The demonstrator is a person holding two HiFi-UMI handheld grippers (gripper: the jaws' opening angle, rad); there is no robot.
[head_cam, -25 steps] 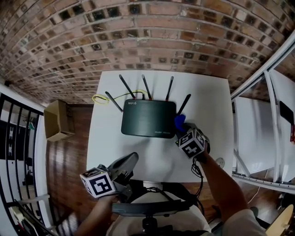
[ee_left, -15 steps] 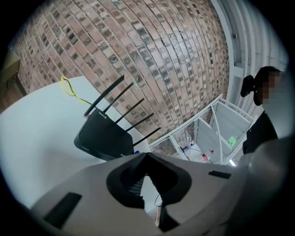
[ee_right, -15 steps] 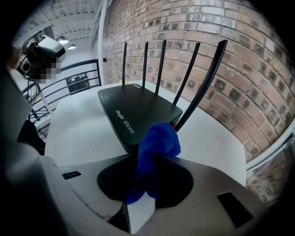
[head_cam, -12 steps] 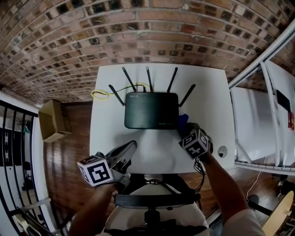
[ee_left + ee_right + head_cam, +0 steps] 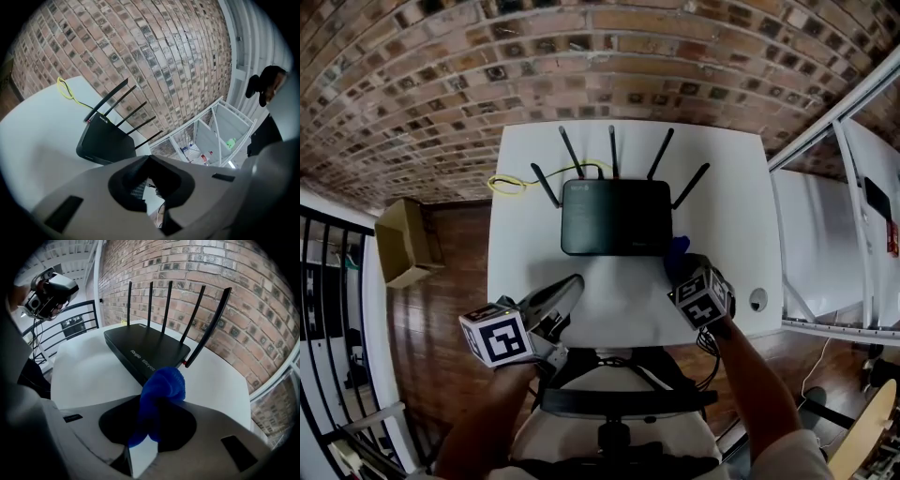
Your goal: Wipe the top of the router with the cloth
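Observation:
The black router (image 5: 612,217) lies flat at the back of the white table (image 5: 722,206), its several antennas pointing toward the brick wall. My right gripper (image 5: 680,261) is shut on a bunched blue cloth (image 5: 677,249), just off the router's near right corner. In the right gripper view the blue cloth (image 5: 161,392) bulges out between the jaws of the right gripper (image 5: 159,401), a little short of the router (image 5: 143,350). My left gripper (image 5: 570,284) hovers over the table's near left part, shut and holding nothing. In the left gripper view, the router (image 5: 105,140) lies ahead of the left gripper (image 5: 149,158).
A yellow cable (image 5: 508,183) loops off the router's back left across the table. A round cable hole (image 5: 757,300) sits near the table's front right corner. A cardboard box (image 5: 401,242) stands on the wood floor to the left. White shelving (image 5: 834,234) runs along the right.
The head view has shifted, so the table and router sit higher and more centred. Both grippers keep nearly the same places; the cloth stays by the router's near right corner.

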